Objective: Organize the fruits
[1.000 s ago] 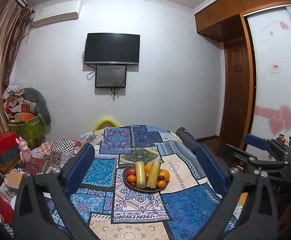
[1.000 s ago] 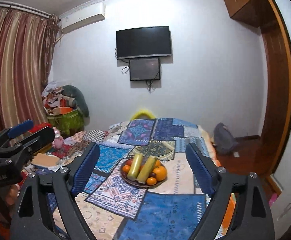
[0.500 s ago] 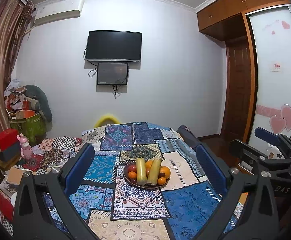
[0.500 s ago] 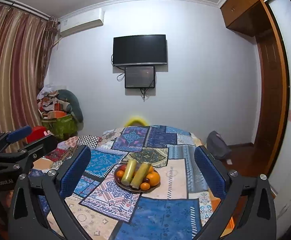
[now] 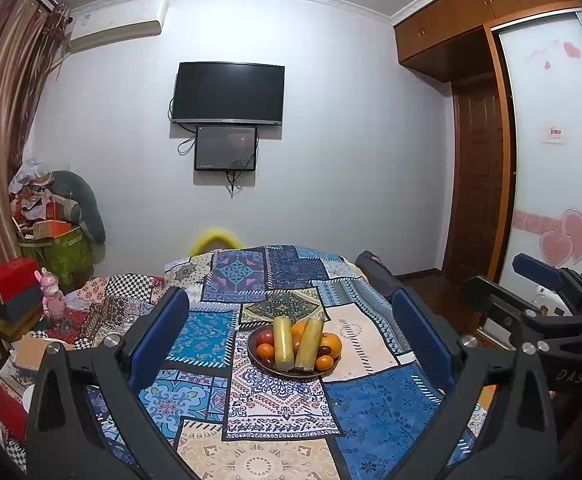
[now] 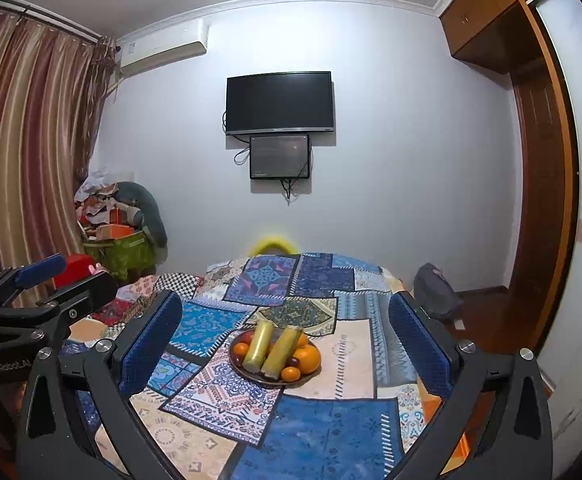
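A brown bowl (image 5: pixel 291 373) (image 6: pixel 269 379) stands in the middle of a table under a patchwork cloth (image 5: pixel 275 408) (image 6: pixel 331 420). In it lie two pale yellow-green stalk pieces (image 5: pixel 283 343) (image 6: pixel 259 345), several oranges (image 5: pixel 330 343) (image 6: pixel 306 356) and dark red fruits (image 5: pixel 266 337). My left gripper (image 5: pixel 291 340) hangs open above the near side of the table, well short of the bowl, with nothing between its blue pads. My right gripper (image 6: pixel 285 340) is also open and empty, level with the left one. Each gripper shows at the other view's edge.
A yellow chair back (image 5: pixel 214 238) peeks over the table's far edge. Boxes, bags and a pink toy (image 5: pixel 53 298) pile up at the left by the curtain. A dark bag (image 6: pixel 435 290) sits on the floor at the right, near a wooden door and wardrobe.
The right gripper's jaws have spread wider and its view has shifted slightly, with the bowl now lower and more central. The left gripper has hardly moved.
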### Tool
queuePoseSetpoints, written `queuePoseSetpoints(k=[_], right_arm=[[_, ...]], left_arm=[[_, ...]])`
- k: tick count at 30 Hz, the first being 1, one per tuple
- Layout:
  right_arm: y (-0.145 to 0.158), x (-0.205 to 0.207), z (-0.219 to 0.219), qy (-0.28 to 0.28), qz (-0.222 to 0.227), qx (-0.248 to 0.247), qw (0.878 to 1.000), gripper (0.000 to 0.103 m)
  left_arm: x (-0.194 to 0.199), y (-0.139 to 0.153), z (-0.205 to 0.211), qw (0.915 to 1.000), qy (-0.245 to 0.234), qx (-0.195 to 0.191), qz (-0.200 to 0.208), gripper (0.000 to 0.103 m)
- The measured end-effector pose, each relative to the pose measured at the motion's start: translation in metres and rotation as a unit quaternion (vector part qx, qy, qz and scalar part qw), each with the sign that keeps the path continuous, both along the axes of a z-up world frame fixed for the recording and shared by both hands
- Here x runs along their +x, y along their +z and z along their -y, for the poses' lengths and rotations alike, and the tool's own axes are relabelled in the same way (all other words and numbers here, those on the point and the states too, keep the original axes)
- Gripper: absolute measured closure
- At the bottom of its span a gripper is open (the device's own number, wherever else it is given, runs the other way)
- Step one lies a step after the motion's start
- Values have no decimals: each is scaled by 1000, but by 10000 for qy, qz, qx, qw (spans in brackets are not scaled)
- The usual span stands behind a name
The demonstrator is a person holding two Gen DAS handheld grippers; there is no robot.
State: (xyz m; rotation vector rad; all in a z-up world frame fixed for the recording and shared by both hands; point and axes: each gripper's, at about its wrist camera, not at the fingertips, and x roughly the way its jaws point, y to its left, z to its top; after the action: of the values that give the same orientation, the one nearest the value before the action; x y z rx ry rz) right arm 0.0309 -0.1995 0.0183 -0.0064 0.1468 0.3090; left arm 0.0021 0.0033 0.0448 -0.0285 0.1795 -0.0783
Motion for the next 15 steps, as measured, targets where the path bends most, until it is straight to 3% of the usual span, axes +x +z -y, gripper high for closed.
queuePoseSetpoints(k=[15], right_arm=[[1, 0, 2, -18, 5, 50, 10000, 0]], left_arm=[[1, 1, -1, 9999, -95, -38, -41, 0]])
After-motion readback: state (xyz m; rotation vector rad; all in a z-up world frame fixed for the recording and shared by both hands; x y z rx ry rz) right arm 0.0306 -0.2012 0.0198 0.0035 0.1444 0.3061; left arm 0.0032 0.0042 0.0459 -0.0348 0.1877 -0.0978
